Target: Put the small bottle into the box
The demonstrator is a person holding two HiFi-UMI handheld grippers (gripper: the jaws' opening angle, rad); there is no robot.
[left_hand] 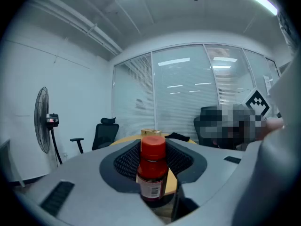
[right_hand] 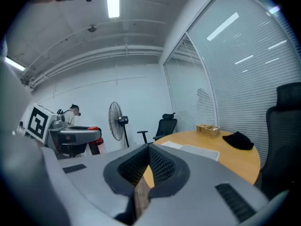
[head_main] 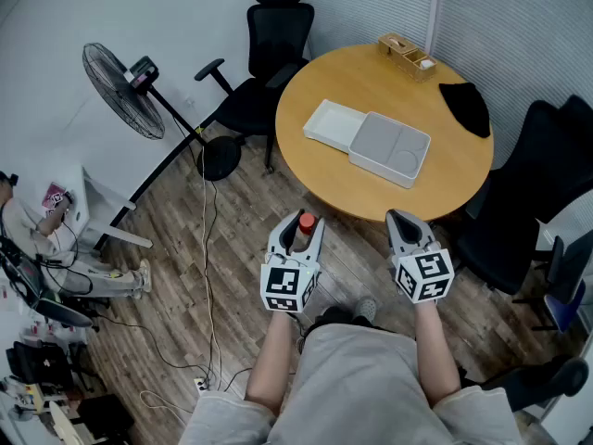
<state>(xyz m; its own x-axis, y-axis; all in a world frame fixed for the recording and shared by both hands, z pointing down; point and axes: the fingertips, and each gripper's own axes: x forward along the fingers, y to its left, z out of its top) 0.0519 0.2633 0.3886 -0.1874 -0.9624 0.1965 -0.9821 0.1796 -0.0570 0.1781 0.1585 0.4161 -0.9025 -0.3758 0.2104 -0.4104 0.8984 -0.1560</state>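
Now, on the table: a round wooden table (head_main: 334, 72) is carrying a grey box (head_main: 380, 137), which is lying open side up with a white tray (head_main: 332, 124) touching its left side.
Far edge: a wooden organiser (head_main: 406, 56) and a black cloth (head_main: 466, 107) are sitting well apart from the box, toward the blinds.
Around the table: a black office chair (head_main: 264, 72) is standing at the far left, a second dark chair (head_main: 528, 193) is crowding the right side, and a pedestal fan (head_main: 120, 91) is standing further left on the wood floor.
In the way: the table's near edge and a strip of bare table top are lying between both grippers and the box.
Left gripper (head_main: 298, 233) (left_hand: 153, 147): its jaws are clamping the small bottle (head_main: 304, 225) (left_hand: 153, 173) by the body, upright, red cap up.
Small bottle's place: it is hanging over the floor, just short of the table's near edge and well apart from the box.
Right gripper (head_main: 405, 222) (right_hand: 149, 149): its jaws are meeting at the tips with nothing between them, hovering level with the left gripper in front of the table.
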